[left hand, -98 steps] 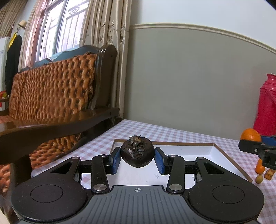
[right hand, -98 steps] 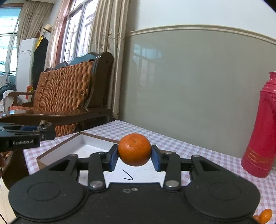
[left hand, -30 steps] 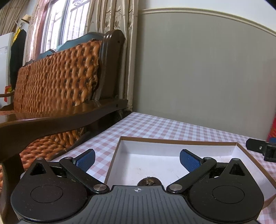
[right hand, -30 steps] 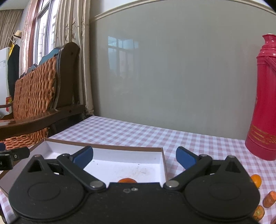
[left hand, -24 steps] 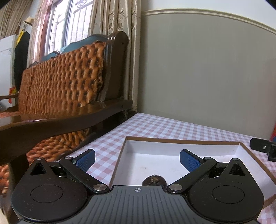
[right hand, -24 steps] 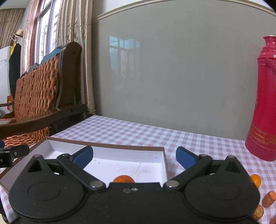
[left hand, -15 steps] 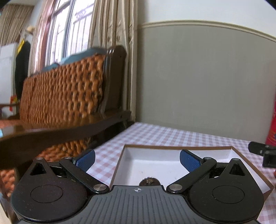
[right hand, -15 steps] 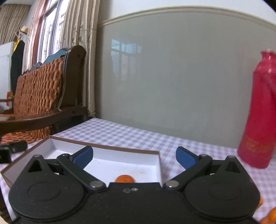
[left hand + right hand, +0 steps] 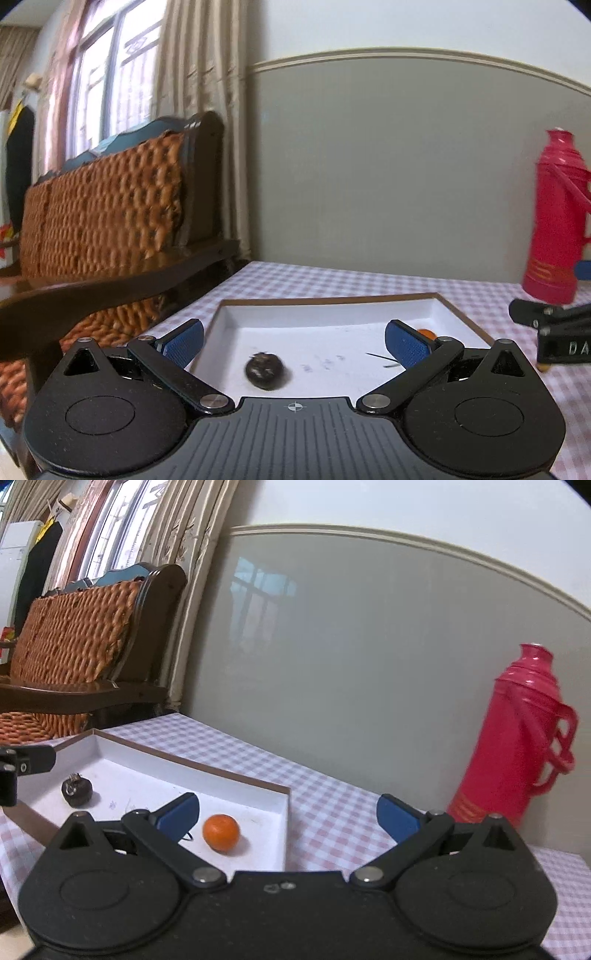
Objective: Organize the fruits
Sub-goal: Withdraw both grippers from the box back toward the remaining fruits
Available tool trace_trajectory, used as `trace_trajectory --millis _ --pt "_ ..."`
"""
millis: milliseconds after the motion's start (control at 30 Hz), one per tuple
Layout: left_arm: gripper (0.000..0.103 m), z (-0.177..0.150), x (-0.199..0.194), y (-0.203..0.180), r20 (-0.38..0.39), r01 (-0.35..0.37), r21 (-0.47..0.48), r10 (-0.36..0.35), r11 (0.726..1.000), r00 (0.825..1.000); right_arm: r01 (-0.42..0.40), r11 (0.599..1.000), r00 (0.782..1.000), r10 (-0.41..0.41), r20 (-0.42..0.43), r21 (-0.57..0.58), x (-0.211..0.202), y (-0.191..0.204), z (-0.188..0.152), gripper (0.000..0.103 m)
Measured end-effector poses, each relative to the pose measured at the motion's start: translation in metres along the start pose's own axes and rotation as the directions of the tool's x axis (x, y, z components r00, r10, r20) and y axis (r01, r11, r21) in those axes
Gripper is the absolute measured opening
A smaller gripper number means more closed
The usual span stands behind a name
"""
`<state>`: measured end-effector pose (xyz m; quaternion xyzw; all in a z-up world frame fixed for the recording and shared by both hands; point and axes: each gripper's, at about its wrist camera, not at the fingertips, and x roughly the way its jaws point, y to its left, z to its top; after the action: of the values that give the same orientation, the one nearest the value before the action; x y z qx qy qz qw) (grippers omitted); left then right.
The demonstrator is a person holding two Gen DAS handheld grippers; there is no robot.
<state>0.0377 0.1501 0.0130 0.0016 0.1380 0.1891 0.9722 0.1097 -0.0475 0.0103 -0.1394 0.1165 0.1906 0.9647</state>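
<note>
The left gripper stood with its blue pads spread wide and empty; seconds before, it had pinched the dark mangosteen that now lay in the white tray, its dried calyx tilted up toward the camera. The right gripper was likewise splayed and empty, having let go of the tangerine, which rested near the tray's right wall, well apart from the mangosteen. Both fruits were round, showing no long axis. One mangosteen and one tangerine sat in the tray. A single red thermos stood upright on the checked tablecloth beyond.
</note>
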Motion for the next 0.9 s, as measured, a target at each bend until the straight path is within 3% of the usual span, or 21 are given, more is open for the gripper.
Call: trace_trajectory --millis 133,367,567,900 --pt "0.103 -0.002 -0.013 -0.019 0.007 0.04 0.058 -0.04 0.998 0.999 0.0 0.998 1.0 0.002 -0.028 0.057 -0.017 -0.018 -0.005 0.097" --pt "0.103 -0.003 -0.019 -0.032 0.019 0.13 0.033 -0.131 0.991 0.991 0.045 0.994 0.999 -0.042 -0.033 0.098 -0.047 -0.042 -0.025 0.097" --pt "0.103 -0.005 -0.031 -0.05 0.054 0.214 0.03 -0.215 0.976 0.975 0.082 0.992 0.997 -0.082 -0.009 0.094 -0.069 -0.057 -0.033 0.096" --pt "0.103 -0.009 -0.038 -0.085 0.066 0.29 0.036 -0.292 0.956 0.954 0.121 0.986 0.993 -0.12 -0.017 0.118 -0.088 -0.083 -0.046 0.09"
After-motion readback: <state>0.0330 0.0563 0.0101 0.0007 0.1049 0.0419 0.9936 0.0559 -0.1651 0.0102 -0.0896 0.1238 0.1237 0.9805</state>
